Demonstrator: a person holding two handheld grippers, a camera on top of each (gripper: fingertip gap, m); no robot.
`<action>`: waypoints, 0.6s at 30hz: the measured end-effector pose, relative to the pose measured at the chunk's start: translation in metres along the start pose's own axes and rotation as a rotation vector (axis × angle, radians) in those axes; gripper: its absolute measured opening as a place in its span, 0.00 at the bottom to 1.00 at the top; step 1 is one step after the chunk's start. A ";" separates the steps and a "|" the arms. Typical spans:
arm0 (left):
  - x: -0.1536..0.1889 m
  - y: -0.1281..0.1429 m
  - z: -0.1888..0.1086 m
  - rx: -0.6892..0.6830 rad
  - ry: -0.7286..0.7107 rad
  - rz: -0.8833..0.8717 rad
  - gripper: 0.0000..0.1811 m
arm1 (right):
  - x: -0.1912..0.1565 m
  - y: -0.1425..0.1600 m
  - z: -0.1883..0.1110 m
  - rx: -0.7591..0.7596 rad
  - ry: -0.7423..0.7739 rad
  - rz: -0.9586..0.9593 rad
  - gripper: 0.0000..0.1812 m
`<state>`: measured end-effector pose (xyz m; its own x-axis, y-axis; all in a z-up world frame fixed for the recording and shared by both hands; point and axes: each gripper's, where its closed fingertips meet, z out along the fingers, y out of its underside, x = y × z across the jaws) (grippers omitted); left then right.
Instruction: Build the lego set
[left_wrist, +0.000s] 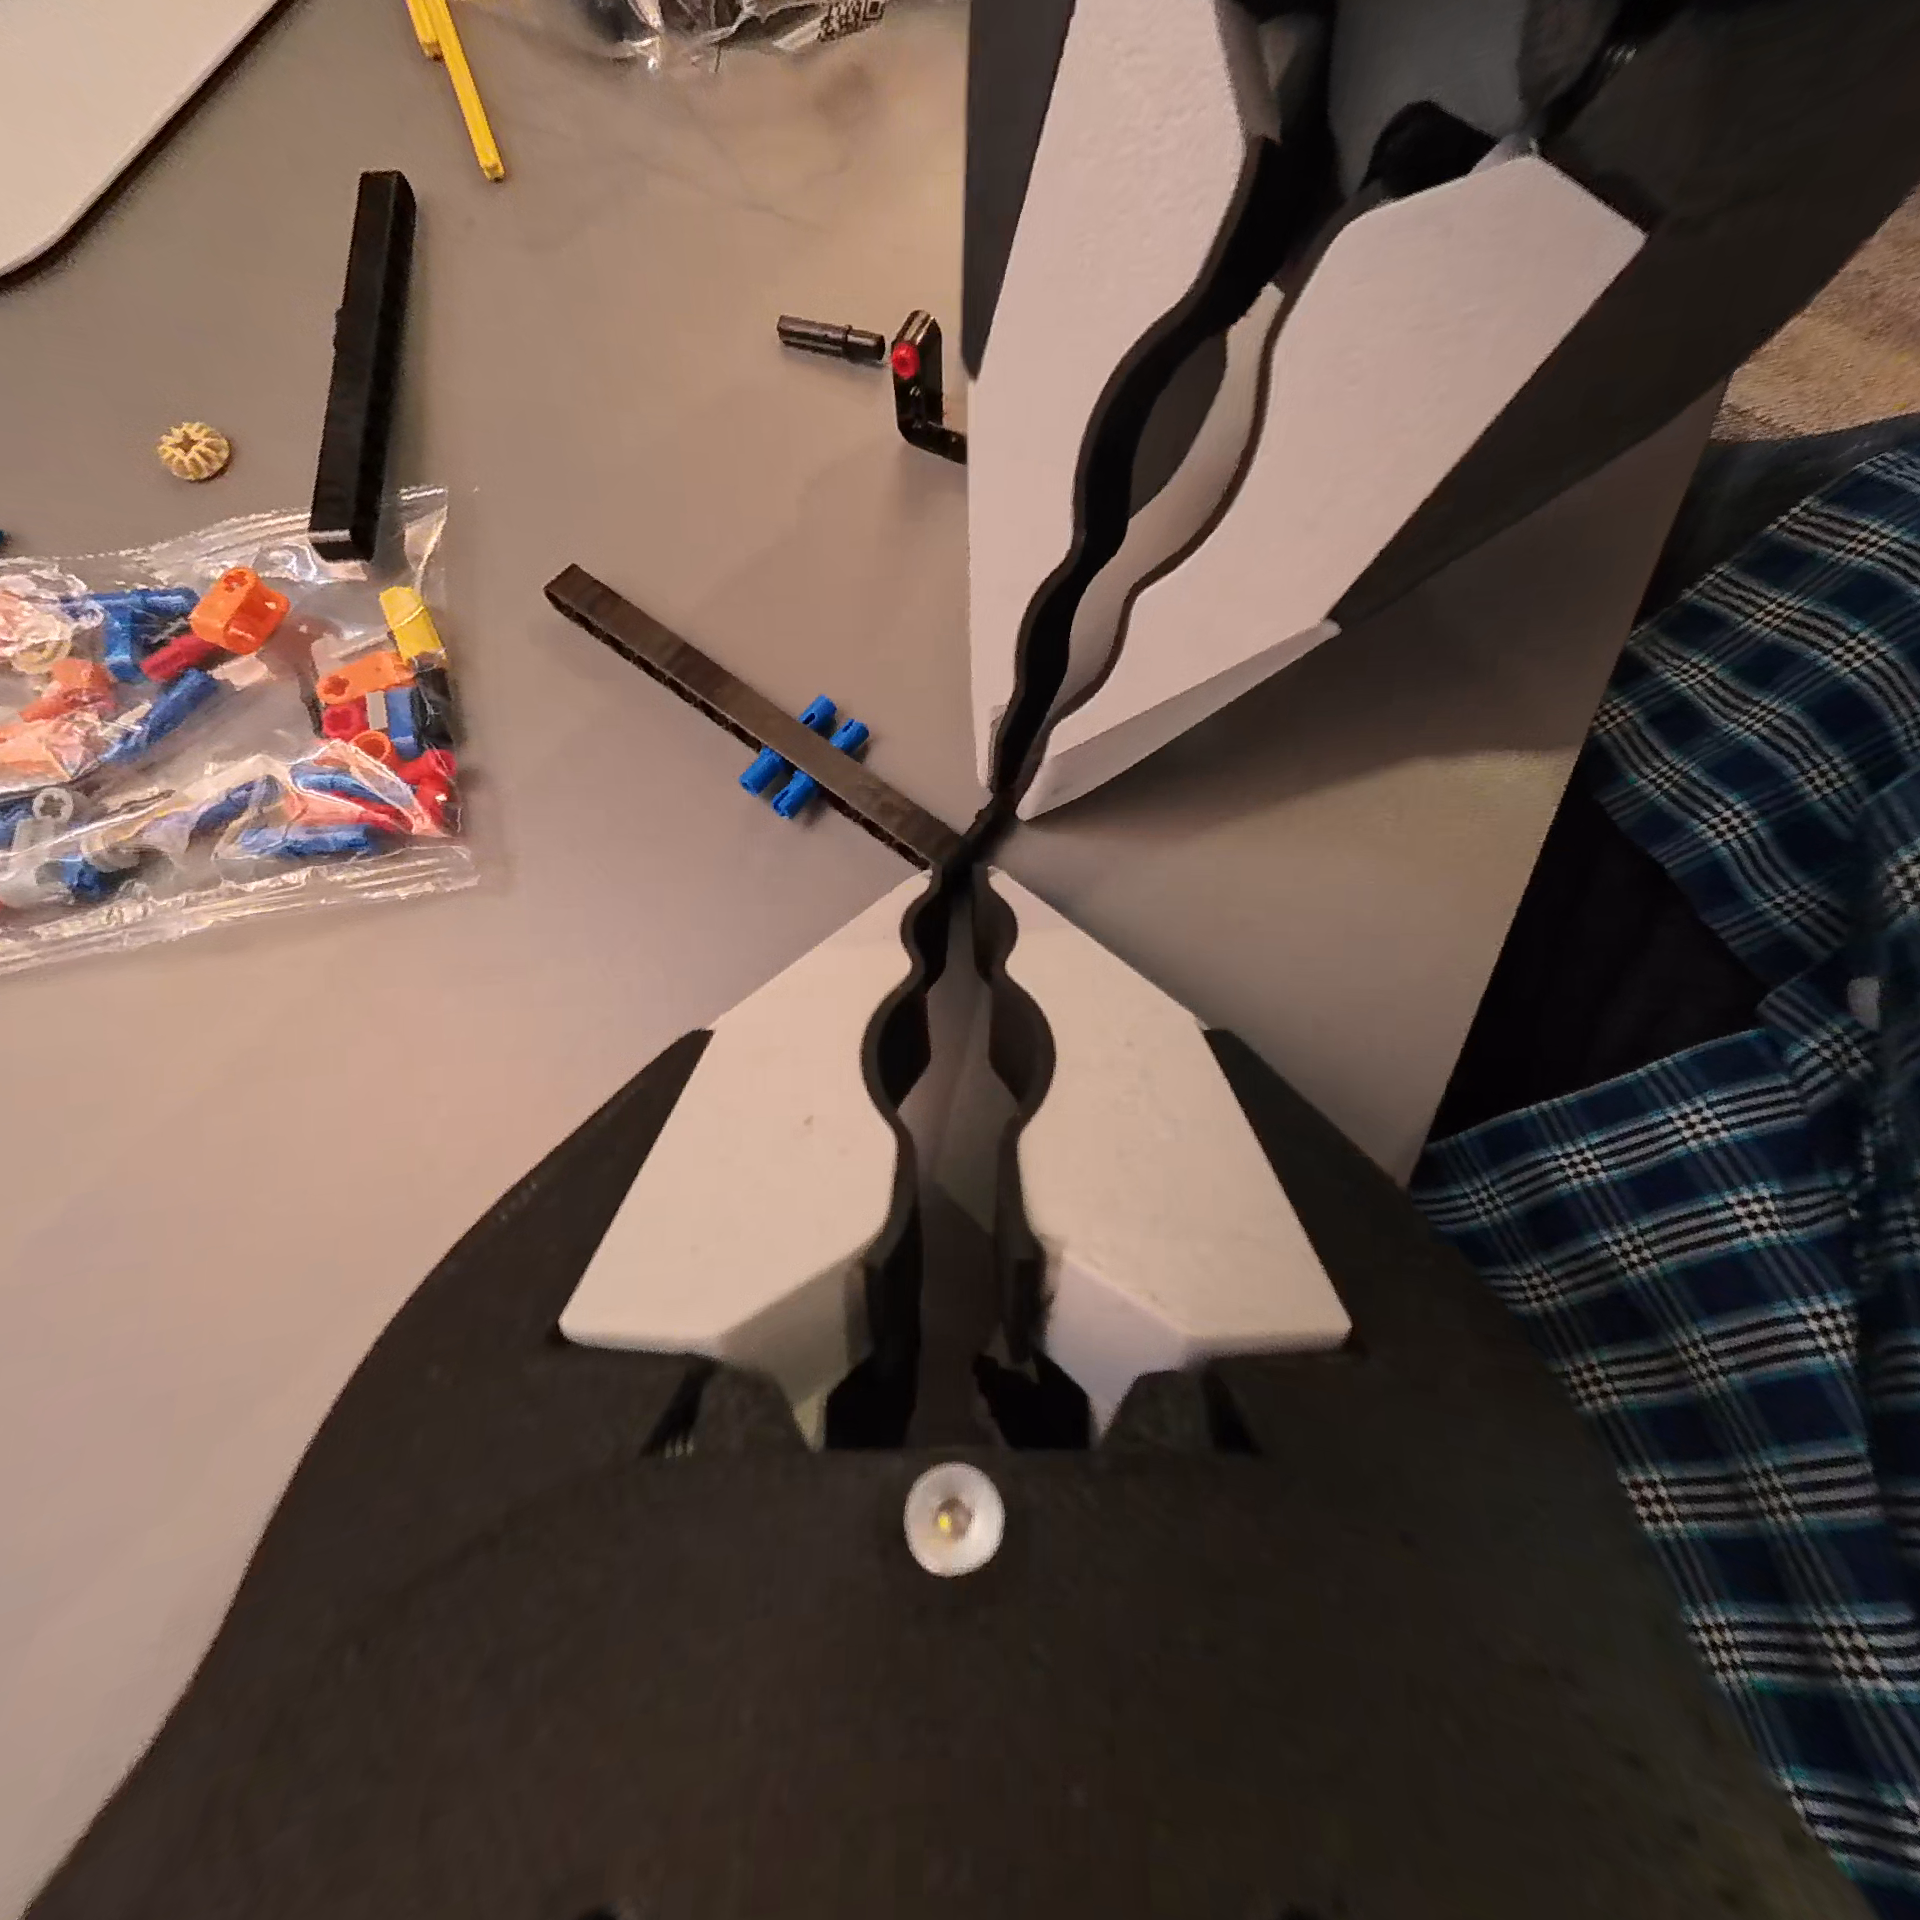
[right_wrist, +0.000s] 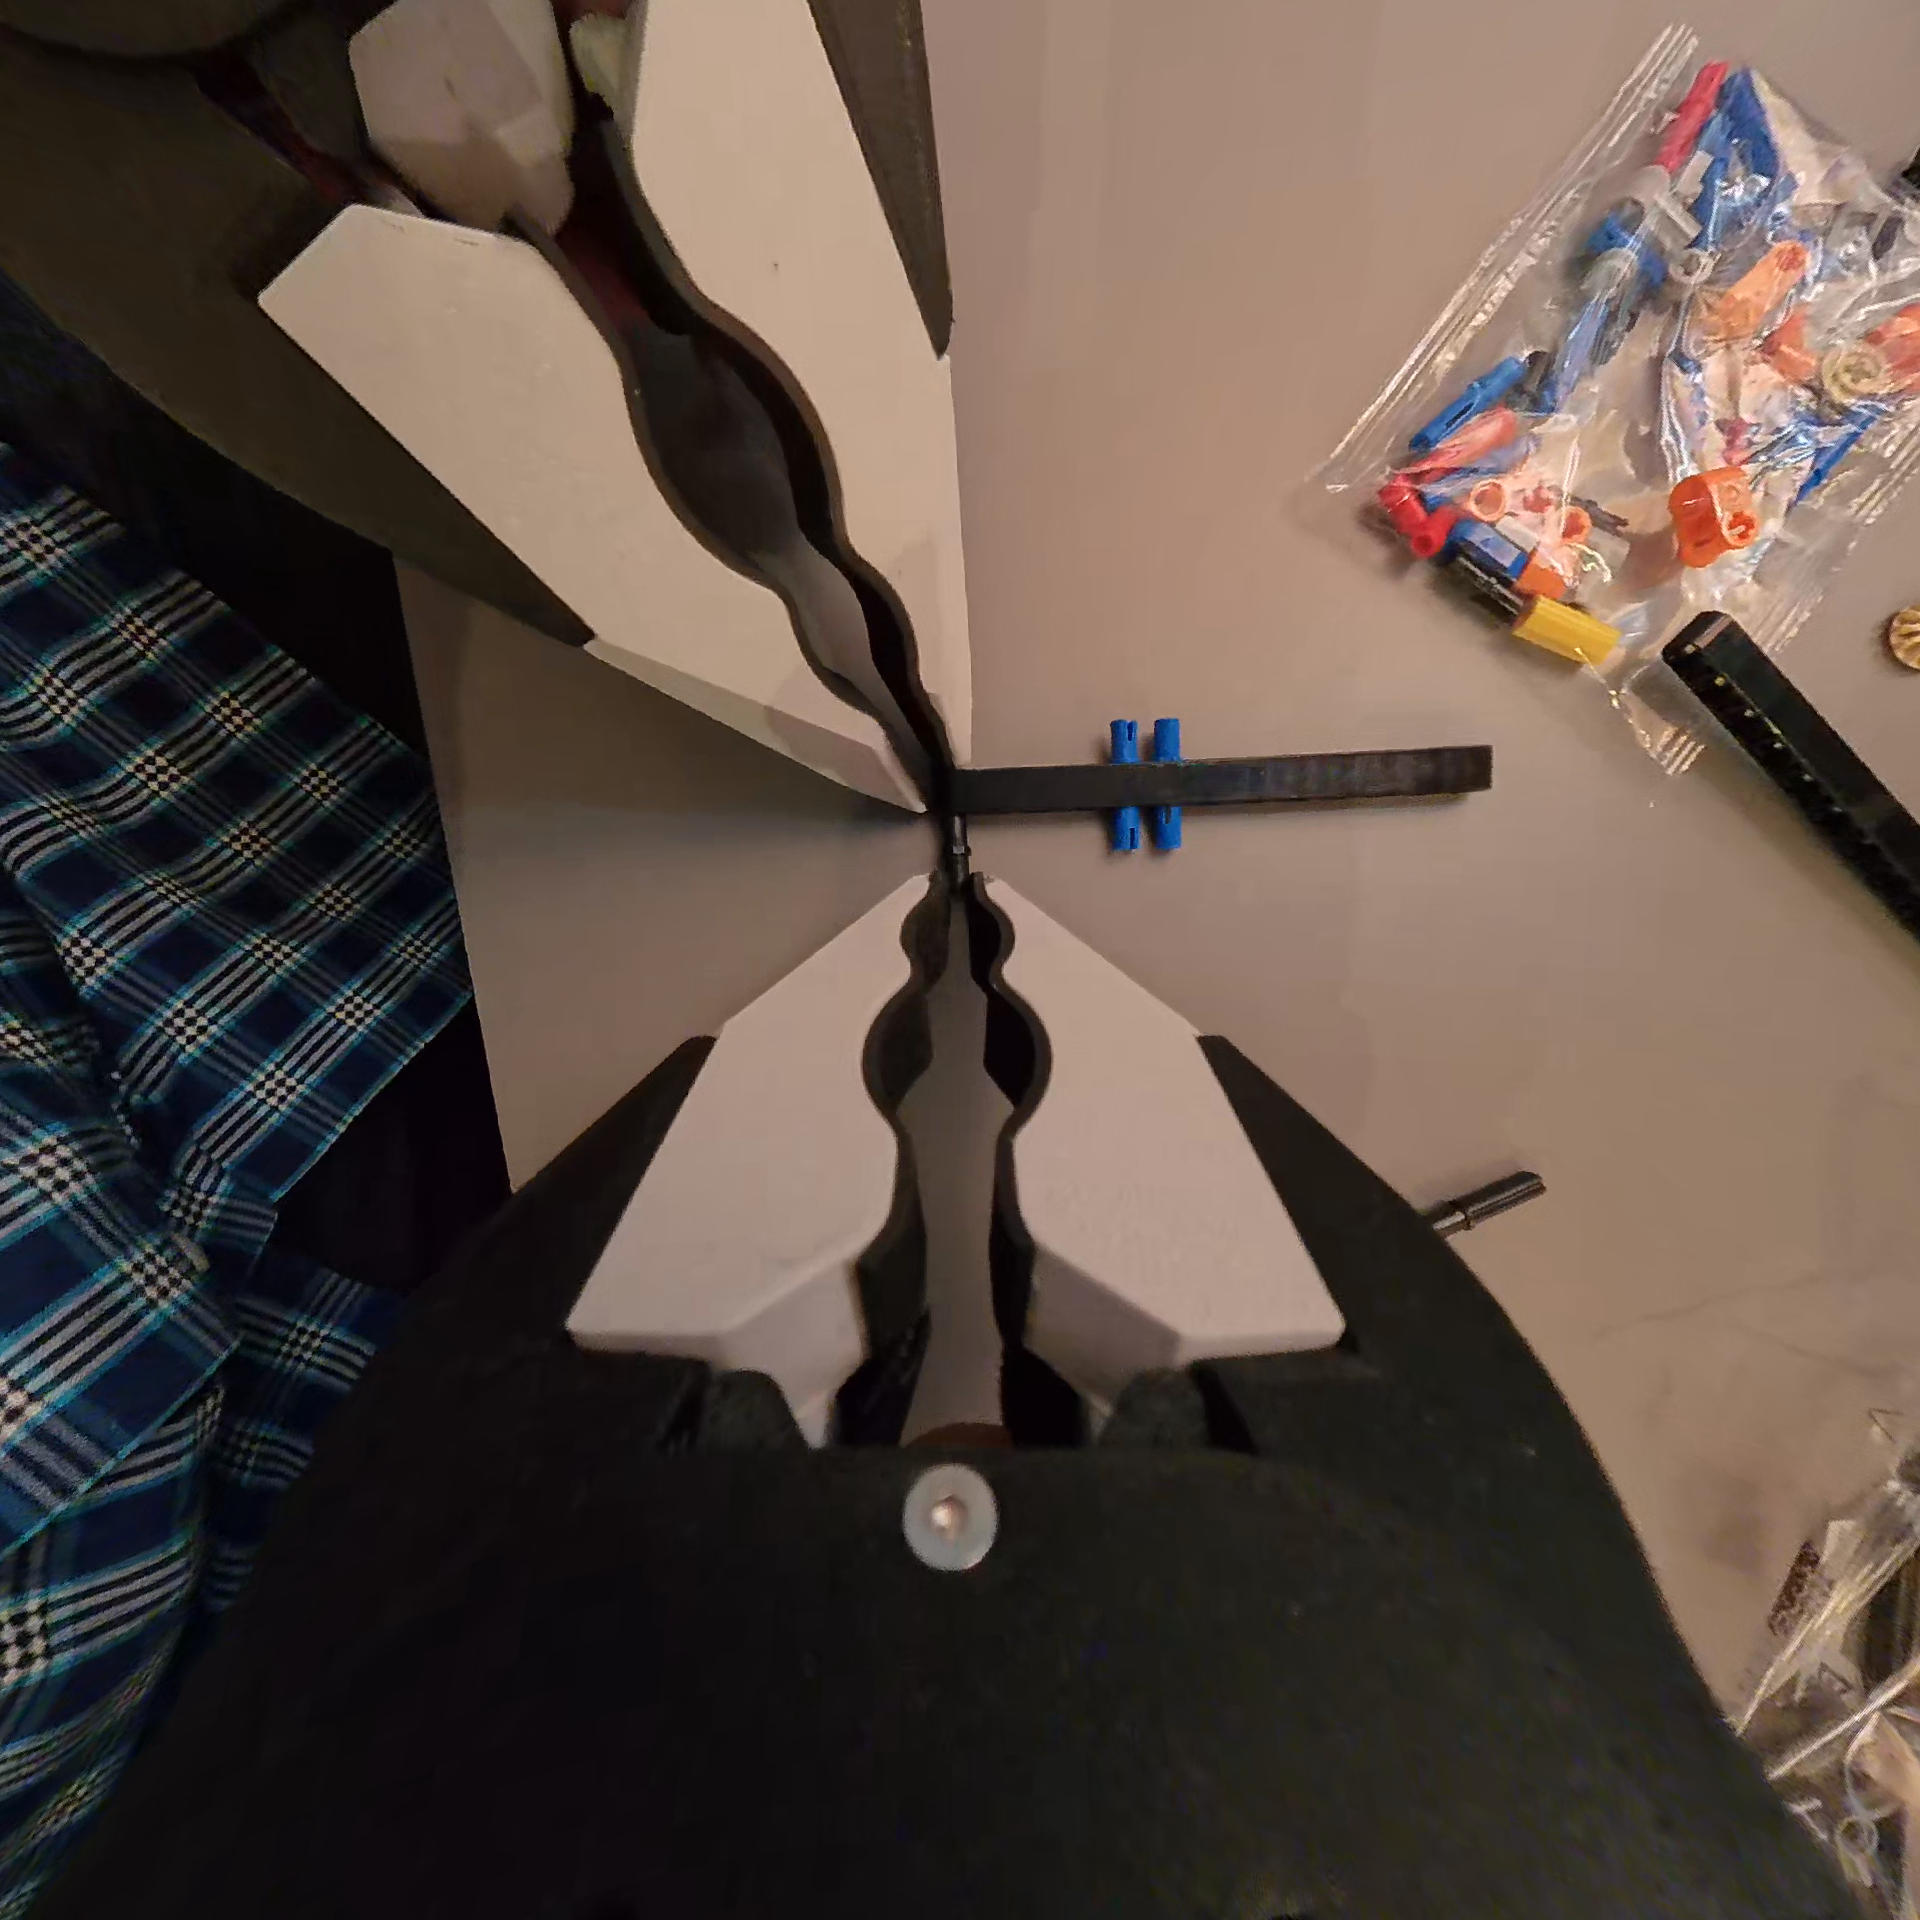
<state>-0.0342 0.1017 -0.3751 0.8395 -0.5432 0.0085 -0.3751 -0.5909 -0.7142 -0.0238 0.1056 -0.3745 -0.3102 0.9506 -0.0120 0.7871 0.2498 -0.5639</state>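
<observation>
At twelve o'clock, my left gripper (left_wrist: 951, 868) clamps the black beam (left_wrist: 727, 707); my right gripper (right_wrist: 951, 881) pinches a black pin (right_wrist: 956, 852) at the beam's end.

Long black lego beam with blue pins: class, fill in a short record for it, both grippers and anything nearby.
Beam: long black lego beam, one end between the grippers
Pins: two blue pins through the beam, side by side
Left gripper: shut on the beam's end
Right gripper: shut on what looks like a small black pin at that end
Nearby: clear bag of coloured parts
</observation>
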 end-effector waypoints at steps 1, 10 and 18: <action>0.000 0.000 0.000 0.004 0.003 -0.006 0.01 | 0.000 0.000 0.000 0.004 0.002 -0.002 0.00; 0.000 0.000 0.000 0.010 0.036 -0.044 0.00 | 0.001 0.000 0.001 0.042 0.029 -0.055 0.00; -0.001 0.000 -0.001 0.012 0.070 -0.086 0.00 | 0.004 -0.001 0.001 0.068 0.036 -0.048 0.00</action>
<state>-0.0350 0.1016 -0.3749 0.8387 -0.5315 0.1185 -0.2982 -0.6302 -0.7169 -0.0266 0.1094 -0.3751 -0.3261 0.9442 0.0451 0.7338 0.2829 -0.6177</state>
